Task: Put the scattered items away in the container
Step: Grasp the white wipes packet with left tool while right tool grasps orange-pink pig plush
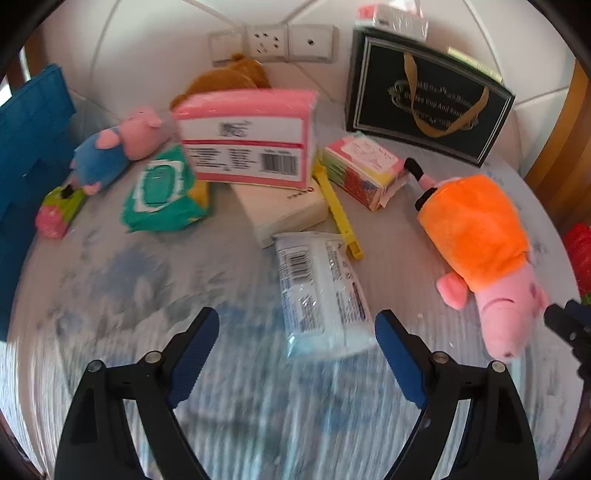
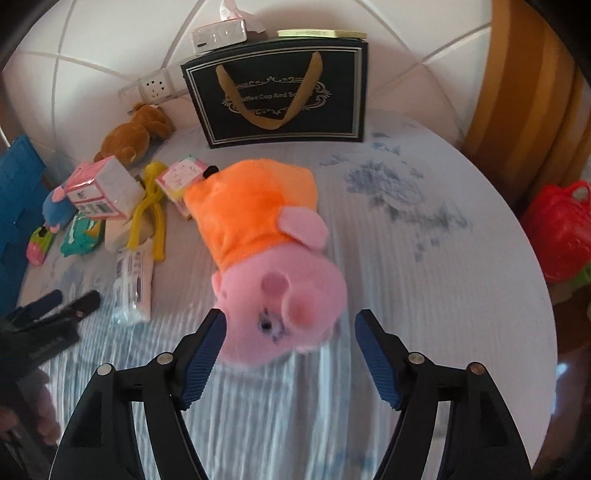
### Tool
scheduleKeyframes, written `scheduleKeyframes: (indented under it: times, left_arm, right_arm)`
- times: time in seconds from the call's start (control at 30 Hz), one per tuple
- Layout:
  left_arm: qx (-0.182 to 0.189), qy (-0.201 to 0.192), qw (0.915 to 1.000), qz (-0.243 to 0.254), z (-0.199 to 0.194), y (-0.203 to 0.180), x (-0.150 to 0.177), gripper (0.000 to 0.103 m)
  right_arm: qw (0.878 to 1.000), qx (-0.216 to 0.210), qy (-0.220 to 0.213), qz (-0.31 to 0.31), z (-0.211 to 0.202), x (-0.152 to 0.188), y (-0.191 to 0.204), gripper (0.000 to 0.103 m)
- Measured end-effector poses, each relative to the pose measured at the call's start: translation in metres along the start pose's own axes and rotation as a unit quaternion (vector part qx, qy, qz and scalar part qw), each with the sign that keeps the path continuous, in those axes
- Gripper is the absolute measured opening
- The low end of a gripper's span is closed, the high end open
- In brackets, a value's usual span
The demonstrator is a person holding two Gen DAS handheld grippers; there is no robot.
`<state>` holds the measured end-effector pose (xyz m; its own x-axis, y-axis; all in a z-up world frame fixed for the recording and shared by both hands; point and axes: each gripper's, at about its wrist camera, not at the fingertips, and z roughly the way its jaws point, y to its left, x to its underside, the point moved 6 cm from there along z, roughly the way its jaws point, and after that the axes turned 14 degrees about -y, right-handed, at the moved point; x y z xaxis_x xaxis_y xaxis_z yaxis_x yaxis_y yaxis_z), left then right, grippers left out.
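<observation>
My left gripper (image 1: 297, 317) is open above the bedspread, with the near end of a white wipes pack (image 1: 321, 291) lying between its jaws, untouched. My right gripper (image 2: 291, 317) is open around the pink head of a pig plush in an orange dress (image 2: 258, 221). Its left pad is at the head's side and the right pad stands apart. A blue crate (image 1: 29, 147) stands at the far left. Farther back lie a pink tissue pack (image 1: 247, 136), a green wipes pack (image 1: 162, 192), a pig plush in blue (image 1: 114, 147) and a brown bear (image 1: 229, 79).
A black gift bag (image 2: 277, 96) leans on the padded headboard, with a tissue box (image 2: 218, 35) on top. A white box (image 1: 288, 210), a yellow clip (image 1: 338, 210) and two small packs (image 1: 364, 171) lie mid-bed. A red basket (image 2: 557, 229) sits off the right edge.
</observation>
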<state>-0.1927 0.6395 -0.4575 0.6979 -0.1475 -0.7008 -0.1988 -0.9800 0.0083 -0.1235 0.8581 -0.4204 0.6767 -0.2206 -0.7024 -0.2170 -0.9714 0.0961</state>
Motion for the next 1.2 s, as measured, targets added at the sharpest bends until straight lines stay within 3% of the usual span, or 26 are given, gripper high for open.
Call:
scheduleKeyframes:
  times: [0.43, 0.63, 0.7, 0.93, 1.2]
  left_arm:
    - [0.004, 0.036, 0.9993, -0.004, 0.067, -0.015, 0.008, 0.087]
    - [0.005, 0.024, 0.9996, -0.016, 0.072, -0.019, 0.007, 0.087]
    - [0.007, 0.018, 0.9997, -0.015, 0.07, -0.022, 0.007, 0.083]
    - [0.018, 0.007, 0.9998, -0.004, 0.063, -0.029, 0.009, 0.064]
    - [0.024, 0.005, 0.9997, 0.008, 0.043, -0.031, 0.015, 0.059]
  right_arm:
    - [0.999, 0.01, 0.031, -0.029, 0.066, -0.01, 0.009, 0.086]
    - [0.998, 0.017, 0.032, -0.046, 0.079, -0.006, 0.014, 0.09]
    - [0.998, 0.027, 0.034, -0.051, 0.085, -0.004, 0.013, 0.093]
    - [0.997, 0.042, 0.039, -0.052, 0.096, 0.001, 0.003, 0.088]
    - [0.997, 0.031, 0.044, -0.053, 0.075, 0.01, 0.007, 0.08]
